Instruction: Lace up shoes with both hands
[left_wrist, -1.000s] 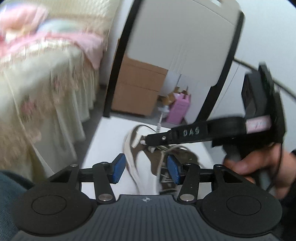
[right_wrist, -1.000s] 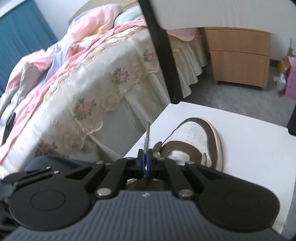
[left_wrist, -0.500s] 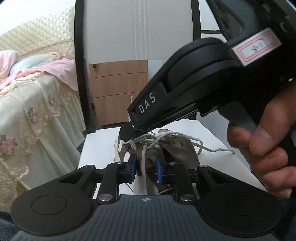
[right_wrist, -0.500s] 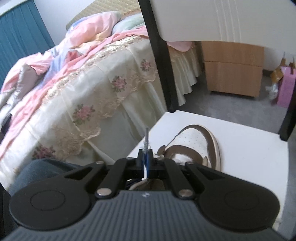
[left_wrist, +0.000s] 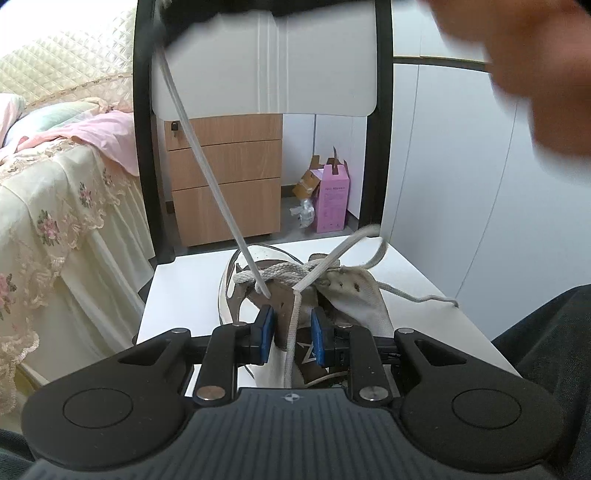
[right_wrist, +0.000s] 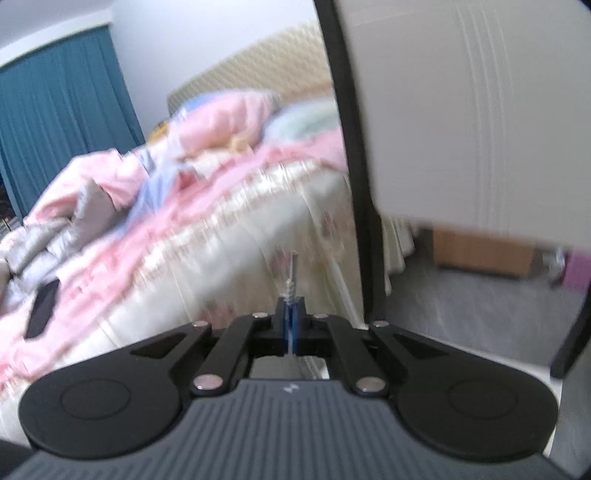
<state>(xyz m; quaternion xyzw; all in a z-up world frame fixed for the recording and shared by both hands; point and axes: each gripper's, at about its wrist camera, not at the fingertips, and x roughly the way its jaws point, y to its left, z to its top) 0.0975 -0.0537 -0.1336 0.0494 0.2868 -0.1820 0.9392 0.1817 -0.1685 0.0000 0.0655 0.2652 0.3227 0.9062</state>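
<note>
- We are seeing the left gripper (left_wrist: 291, 330) with its jaws a little apart, their blue pads (left_wrist: 266, 329) on either side of the brown tongue of the shoe (left_wrist: 284, 295); whether the pads are pressing on it we cannot tell.
- One strand of the white lace (left_wrist: 291, 332) is hanging down between those jaws, touching neither pad as far as we can see.
- The right gripper (right_wrist: 291, 317) is showing its jaws together, clamped on the lace end (right_wrist: 293, 273), whose stiff tip is sticking up past the fingertips.
- In the left wrist view, a taut stretch of lace (left_wrist: 210, 177) is running from an eyelet near the tongue up and to the left, out of the top of the frame.
- The shoe is lying on the white worktop (left_wrist: 184, 295), its long axis running away from the left gripper, toe pointing toward the chair back (left_wrist: 266, 74) at the far edge.
- Crossed lace is sitting bunched over the tongue, and a loose end is trailing to the right across the worktop.
- A blurred hand (left_wrist: 535, 66) is filling the upper right of the left wrist view.
- Beyond the worktop we are seeing a wooden drawer unit (left_wrist: 225, 177), a pink box (left_wrist: 332, 199) on the floor, and a bed (right_wrist: 147, 221) with floral and pink bedding.
</note>
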